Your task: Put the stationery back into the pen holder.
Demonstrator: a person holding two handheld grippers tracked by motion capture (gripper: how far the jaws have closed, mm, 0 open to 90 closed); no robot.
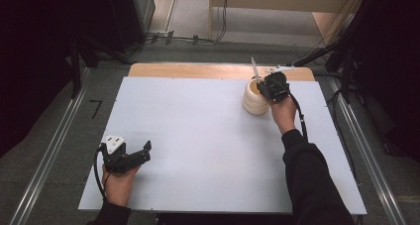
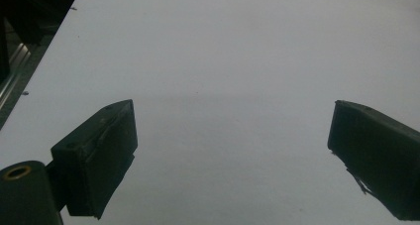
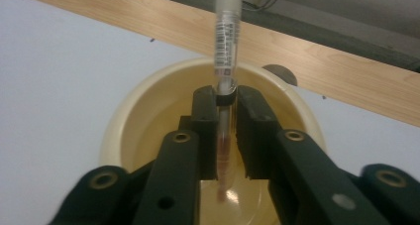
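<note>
A clear pen (image 3: 227,36) with a barcode label and a reddish lower end stands upright between my right gripper's (image 3: 227,93) jaws, which are shut on it. Its lower end reaches down inside a cream ribbed cup (image 3: 143,93). In the high view the cup (image 1: 252,104) sits at the table's far right, with the right gripper (image 1: 267,86) over its rim and the pen (image 1: 254,69) sticking up from it. My left gripper (image 1: 147,150) rests near the table's front left corner, pointing right. Its jaws (image 2: 233,136) stand wide open over bare white table.
The white tabletop (image 1: 198,136) has a wooden strip (image 1: 198,70) along its far edge. Metal rails (image 1: 54,150) run along both sides on the floor, and cables and dark stands (image 1: 317,54) lie beyond the far edge.
</note>
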